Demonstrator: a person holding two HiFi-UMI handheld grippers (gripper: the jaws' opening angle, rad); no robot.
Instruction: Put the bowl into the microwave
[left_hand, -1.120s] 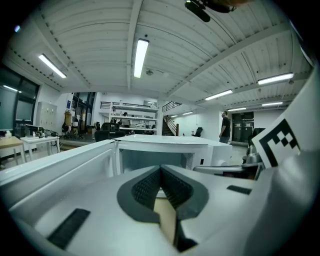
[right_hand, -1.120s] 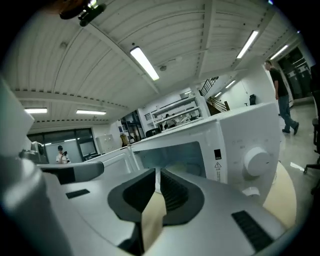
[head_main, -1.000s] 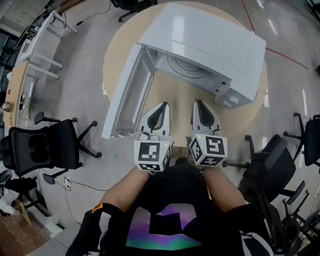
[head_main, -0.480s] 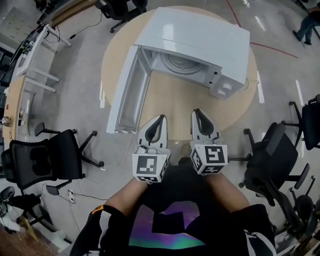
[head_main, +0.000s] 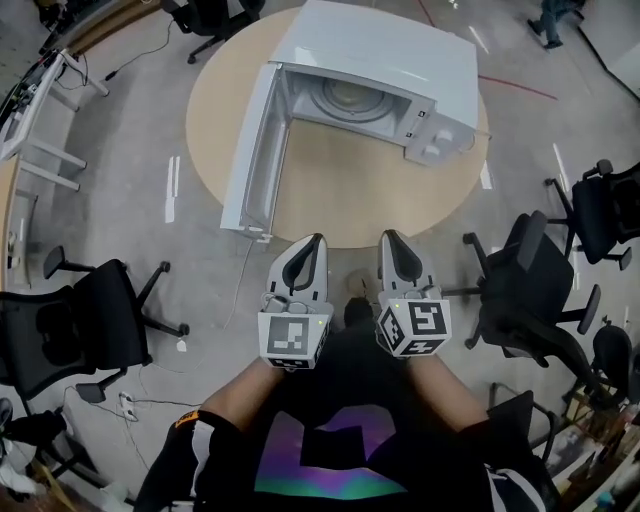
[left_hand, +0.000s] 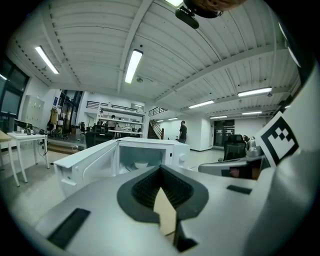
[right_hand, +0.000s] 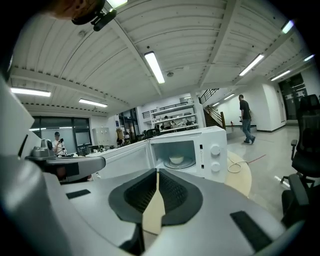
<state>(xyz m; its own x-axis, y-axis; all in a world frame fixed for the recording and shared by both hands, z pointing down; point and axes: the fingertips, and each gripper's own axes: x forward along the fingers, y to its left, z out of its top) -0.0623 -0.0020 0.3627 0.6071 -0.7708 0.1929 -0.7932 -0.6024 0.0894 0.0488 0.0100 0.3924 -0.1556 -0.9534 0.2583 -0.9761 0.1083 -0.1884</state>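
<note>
You have backed away from the round table (head_main: 370, 200) since a second ago: both grippers have come off its edge and now hang over the floor, close to your body, and the microwave (head_main: 400, 60) sits farther up the head view. Your left gripper (head_main: 316, 242) and right gripper (head_main: 388, 237) point at the table side by side. Each has its jaws drawn together with nothing between them; only a thin sliver of tan shows through the pads.

The bowl (right_hand: 176, 160) sits inside the microwave on the turntable, plain in the right gripper view. From the left gripper view the open door (head_main: 255, 150) cuts off part of the cavity, so only a pale edge of the bowl shows. From your head camera the microwave's top hides much of the inside.

No brand or wording can be read on the microwave. Its two dials (right_hand: 215, 150) carry marks too small to make out. The marker cubes (head_main: 290, 338) bear only black-and-white square patterns. Your shirt shows a purple and green shape, no letters. An orange tag (head_main: 187, 420) on your left sleeve is too small to read.
</note>
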